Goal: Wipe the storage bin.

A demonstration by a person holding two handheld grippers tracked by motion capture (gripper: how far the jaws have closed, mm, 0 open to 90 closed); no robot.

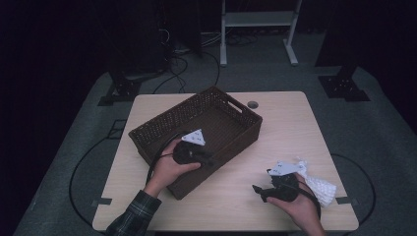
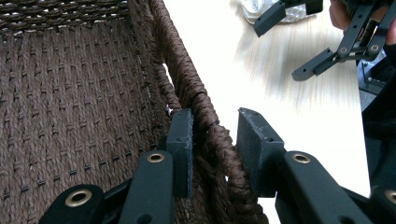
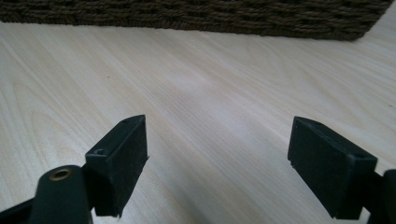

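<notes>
1. Woven brown basket sits on the pale wooden table, turned at an angle, towards the left and middle of the tabletop.
2. At the basket's near wall, the left gripper straddles the braided rim: one jaw is inside the basket, the other outside over the table. The inner pad lies against the weave; the outer pad stands just beside it, so whether the rim is truly pinched cannot be told.
3. A hand in a plaid sleeve holds that gripper, seen from above at the basket's near wall.
4. The right gripper hovers over bare table with its jaws spread wide and nothing between them, pointing towards the basket's side wall.
5. From above, the right gripper is near the table's front right, with a white crumpled cloth just behind it, near the right edge.
</notes>
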